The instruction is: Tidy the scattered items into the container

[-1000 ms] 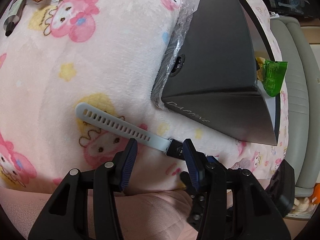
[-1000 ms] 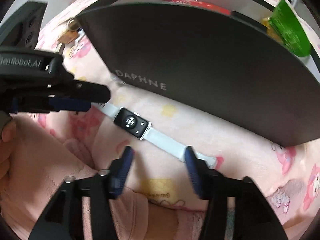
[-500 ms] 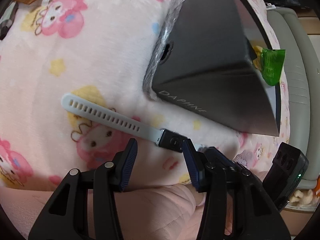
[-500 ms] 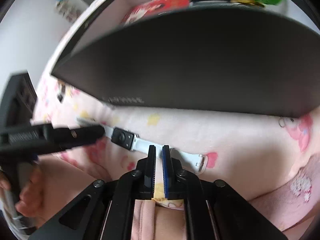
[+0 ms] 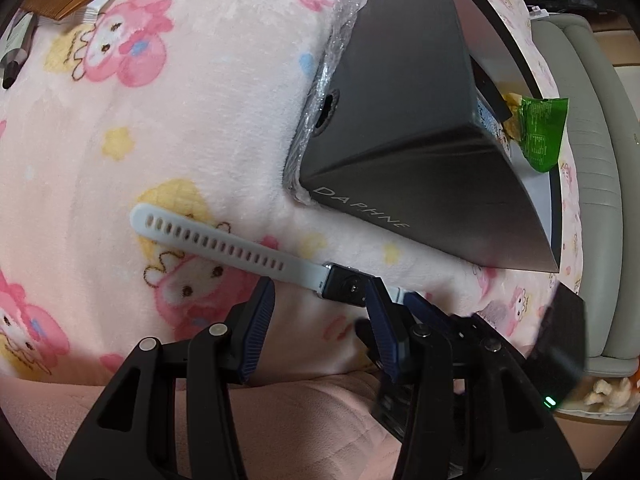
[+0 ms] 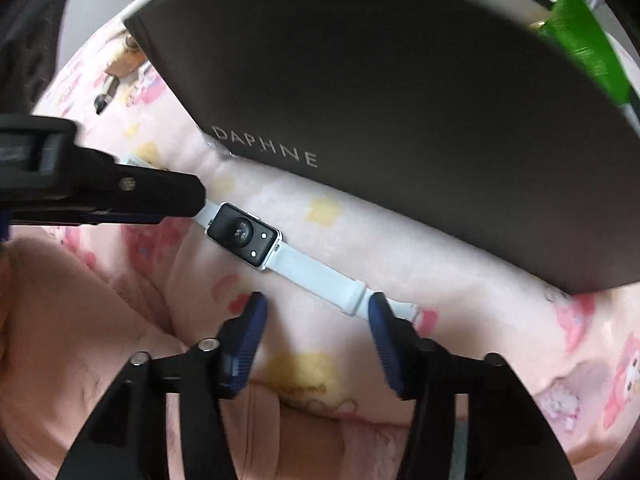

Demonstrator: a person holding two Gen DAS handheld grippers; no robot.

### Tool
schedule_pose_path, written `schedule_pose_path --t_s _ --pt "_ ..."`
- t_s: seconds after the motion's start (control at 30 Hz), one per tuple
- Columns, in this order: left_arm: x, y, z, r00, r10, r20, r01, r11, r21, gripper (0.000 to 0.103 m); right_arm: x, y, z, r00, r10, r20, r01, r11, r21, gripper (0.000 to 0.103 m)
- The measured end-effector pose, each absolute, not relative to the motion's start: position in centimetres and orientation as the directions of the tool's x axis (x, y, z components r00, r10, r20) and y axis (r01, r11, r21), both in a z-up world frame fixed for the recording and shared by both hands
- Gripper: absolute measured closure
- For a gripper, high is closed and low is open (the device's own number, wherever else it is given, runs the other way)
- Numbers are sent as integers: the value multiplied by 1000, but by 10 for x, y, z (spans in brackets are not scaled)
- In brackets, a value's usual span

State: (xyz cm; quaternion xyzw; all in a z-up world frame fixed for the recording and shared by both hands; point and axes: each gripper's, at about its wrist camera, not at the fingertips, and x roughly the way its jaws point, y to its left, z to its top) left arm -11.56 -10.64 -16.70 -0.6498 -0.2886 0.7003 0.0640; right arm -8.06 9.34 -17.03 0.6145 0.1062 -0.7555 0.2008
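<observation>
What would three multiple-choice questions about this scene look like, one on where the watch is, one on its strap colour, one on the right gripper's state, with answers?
1. Where does the watch lie?
A. inside the dark box
B. on the pink blanket in front of the dark box
C. on the wooden comb

2. What colour is the strap?
A. white
B. red
C. black

3. How is the right gripper?
A. shut on the strap
B. open, with nothing held
C. shut on a green packet

Answers: 1 B, the watch rests flat on the pink blanket below the dark box; 2 A, both strap halves look white; 3 B, its blue fingers stand wide apart, the strap lying just ahead of them.
</observation>
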Motion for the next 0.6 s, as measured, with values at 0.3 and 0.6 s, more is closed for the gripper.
schedule_pose_path --t_s 0.3,0.6 --pt "-116 -110 -162 -153 494 -856 243 -821 -517 55 -98 141 -155 -151 -406 -901 227 -902 369 99" --pt "-113 -122 -162 -152 488 -860 267 -817 -511 55 -87 96 -144 -169 -236 -957 432 -890 143 72"
